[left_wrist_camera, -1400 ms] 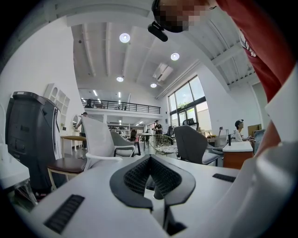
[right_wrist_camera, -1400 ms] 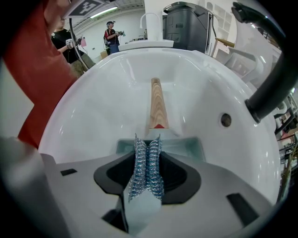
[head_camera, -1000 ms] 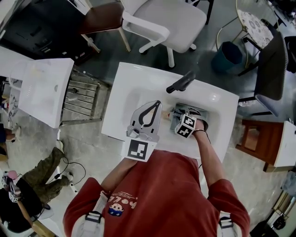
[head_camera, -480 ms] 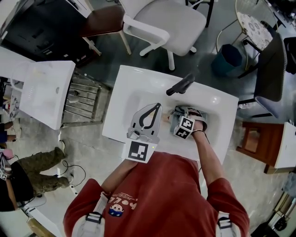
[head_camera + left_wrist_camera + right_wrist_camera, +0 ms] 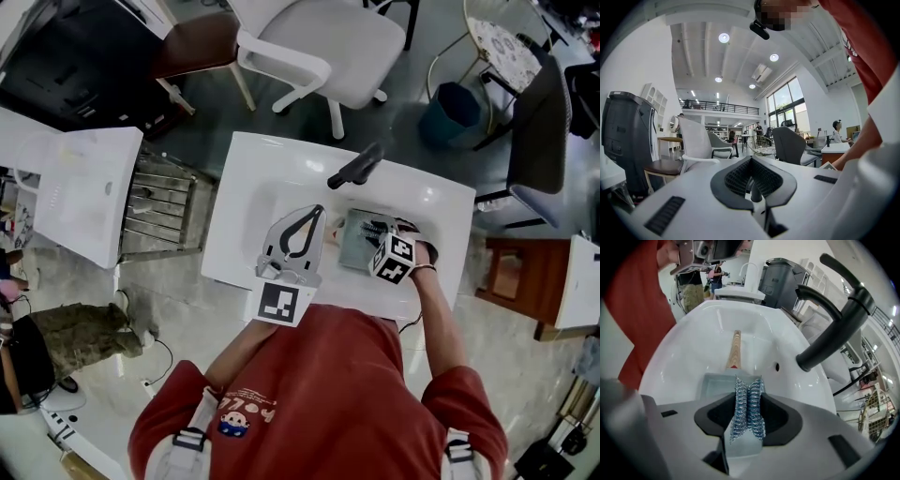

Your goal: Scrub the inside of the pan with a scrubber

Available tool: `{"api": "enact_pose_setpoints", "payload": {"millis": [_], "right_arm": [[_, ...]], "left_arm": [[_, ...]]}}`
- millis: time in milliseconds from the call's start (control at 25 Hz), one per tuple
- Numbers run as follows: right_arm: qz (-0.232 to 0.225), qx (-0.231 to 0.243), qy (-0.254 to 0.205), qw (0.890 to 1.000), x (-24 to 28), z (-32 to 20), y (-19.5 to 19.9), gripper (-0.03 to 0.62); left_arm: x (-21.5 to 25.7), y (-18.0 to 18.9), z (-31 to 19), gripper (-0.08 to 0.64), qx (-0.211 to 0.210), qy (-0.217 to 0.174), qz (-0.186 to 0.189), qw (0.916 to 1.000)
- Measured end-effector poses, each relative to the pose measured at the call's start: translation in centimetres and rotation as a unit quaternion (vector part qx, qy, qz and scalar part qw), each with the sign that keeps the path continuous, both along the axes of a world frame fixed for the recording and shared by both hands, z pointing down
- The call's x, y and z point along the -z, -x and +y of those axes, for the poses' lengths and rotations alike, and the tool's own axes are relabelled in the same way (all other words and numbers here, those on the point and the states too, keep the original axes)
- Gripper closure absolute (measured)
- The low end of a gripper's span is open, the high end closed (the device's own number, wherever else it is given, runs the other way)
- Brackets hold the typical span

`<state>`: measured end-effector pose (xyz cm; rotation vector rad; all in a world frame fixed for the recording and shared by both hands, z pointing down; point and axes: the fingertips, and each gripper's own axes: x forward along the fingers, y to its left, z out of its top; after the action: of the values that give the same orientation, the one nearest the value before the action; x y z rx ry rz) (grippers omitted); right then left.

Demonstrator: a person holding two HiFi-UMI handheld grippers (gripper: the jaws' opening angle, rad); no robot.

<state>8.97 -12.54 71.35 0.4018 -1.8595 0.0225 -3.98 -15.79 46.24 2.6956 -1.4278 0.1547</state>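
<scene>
A square grey pan [image 5: 356, 242] lies in the white sink [image 5: 272, 202]. In the right gripper view the pan [image 5: 712, 383] sits just under the jaws, its wooden handle [image 5: 734, 348] pointing away along the basin. My right gripper [image 5: 379, 232] is over the pan's right part and is shut on a steel-wool scrubber [image 5: 748, 409], which stands pinched upright between the jaws. My left gripper [image 5: 318, 213] hovers over the sink's left half beside the pan; it is shut with nothing in it, and its view [image 5: 751, 159] looks out across the room.
A black faucet [image 5: 354, 167] arches over the sink's far rim, seen at the right [image 5: 834, 329] in the right gripper view. The basin has an overflow hole [image 5: 776, 366]. A white chair [image 5: 328, 47] stands behind the sink, and a wire rack [image 5: 159, 202] to its left.
My right gripper has slid to the right with the scrubber, so more of the pan's grey floor shows to its left. The left gripper has held still.
</scene>
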Motion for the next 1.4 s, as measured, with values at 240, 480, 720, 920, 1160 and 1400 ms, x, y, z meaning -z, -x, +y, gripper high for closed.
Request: {"api": "enact_pose_setpoints", "payload": {"millis": [240,480,720,920,1160,1400], "right_arm": [[0.0,0.026,0.086,0.996,-0.9,4.9,-0.6,0.414],[-0.004,0.026,0.143,0.989,-3.4,8.1,-0.7,0.414],[-0.005,0.02,0.161,0.987,-4.4,8.6,-1.0,0.417],[-0.008,0.013,0.17,0.985,-5.2,8.6,-0.8,0.419],[-0.01,0.007,0.157,0.988,-5.5,8.7,-0.7,0.42],[0.003,0.007,0.114,0.993,-5.5,7.4,-1.1,0.419]], "left_arm": [[-0.1,-0.8,0.2,0.546,-0.007,-0.003,0.005,1.0],[-0.4,-0.8,0.4,0.546,-0.008,-0.002,0.003,1.0],[-0.5,-0.3,0.3,0.546,-0.001,0.001,0.0,1.0],[-0.5,-0.3,0.2,0.546,0.0,0.0,-0.002,1.0],[-0.6,-0.6,0.3,0.546,-0.002,-0.001,-0.001,1.0],[-0.6,-0.7,0.2,0.546,-0.005,-0.001,-0.002,1.0]]}}
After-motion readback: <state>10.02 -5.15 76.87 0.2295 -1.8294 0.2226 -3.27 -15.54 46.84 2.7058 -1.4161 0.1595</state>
